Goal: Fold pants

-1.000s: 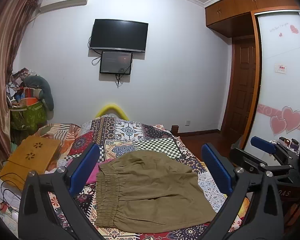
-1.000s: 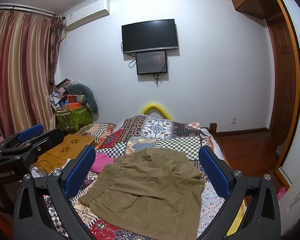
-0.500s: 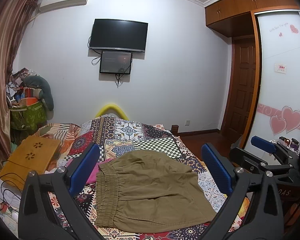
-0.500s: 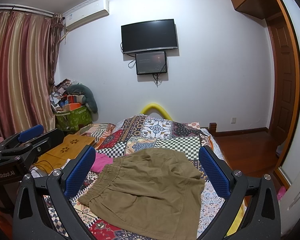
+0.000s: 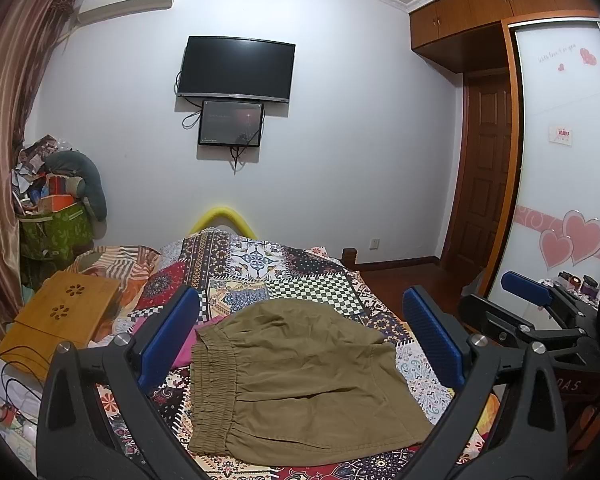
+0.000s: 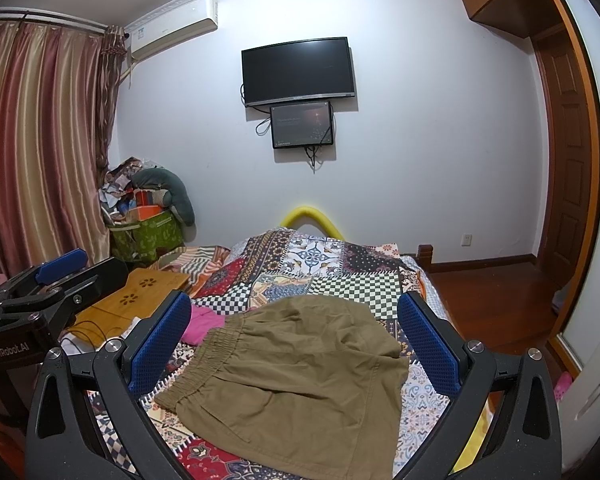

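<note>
The olive pants (image 5: 300, 376) lay flat on the patchwork quilt (image 5: 300, 276), already doubled over, elastic waistband (image 5: 214, 384) toward our left and a pink garment (image 6: 202, 322) peeking out beside it. We held the left gripper (image 5: 300, 340) above the cloth, blue pads wide apart, gripping nothing. The right gripper (image 6: 294, 344) hovered likewise, spread and empty. Both sat clear of the fabric, which we judged gave room to pick the next edges. The right side of the pants looked rumpled, so we reckoned smoothing or one more fold remained. A wooden lap desk (image 5: 60, 316) sat off to the left.
</note>
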Available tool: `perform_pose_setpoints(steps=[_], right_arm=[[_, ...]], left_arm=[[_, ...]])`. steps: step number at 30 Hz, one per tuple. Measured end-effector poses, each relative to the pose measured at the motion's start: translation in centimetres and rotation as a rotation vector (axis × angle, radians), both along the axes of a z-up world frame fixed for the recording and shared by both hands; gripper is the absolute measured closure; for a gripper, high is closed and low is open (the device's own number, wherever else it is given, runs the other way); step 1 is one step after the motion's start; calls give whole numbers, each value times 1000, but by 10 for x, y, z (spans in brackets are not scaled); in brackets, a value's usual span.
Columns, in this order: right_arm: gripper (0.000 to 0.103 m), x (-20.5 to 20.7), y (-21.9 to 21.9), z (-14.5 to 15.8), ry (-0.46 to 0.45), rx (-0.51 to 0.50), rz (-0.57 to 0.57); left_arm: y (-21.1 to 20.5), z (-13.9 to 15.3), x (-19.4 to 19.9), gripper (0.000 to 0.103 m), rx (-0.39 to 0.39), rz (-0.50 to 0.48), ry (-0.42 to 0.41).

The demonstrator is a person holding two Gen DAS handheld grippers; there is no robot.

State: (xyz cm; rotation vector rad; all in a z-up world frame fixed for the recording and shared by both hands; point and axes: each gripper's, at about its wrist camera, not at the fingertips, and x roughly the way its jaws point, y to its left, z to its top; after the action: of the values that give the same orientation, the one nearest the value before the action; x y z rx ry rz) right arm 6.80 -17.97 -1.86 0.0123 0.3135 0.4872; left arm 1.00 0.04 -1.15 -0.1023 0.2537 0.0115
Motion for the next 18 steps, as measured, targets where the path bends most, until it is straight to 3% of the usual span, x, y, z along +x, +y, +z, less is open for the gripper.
perform_pose_setpoints(steps=[9, 18], right_arm=[[0, 10, -2, -7, 32, -9, -21], [0, 50, -19, -39, 140, -49, -110]], left_arm=[[3, -11, 21, 0, -1, 5, 52], [17, -45, 71, 0, 11, -1, 195]])
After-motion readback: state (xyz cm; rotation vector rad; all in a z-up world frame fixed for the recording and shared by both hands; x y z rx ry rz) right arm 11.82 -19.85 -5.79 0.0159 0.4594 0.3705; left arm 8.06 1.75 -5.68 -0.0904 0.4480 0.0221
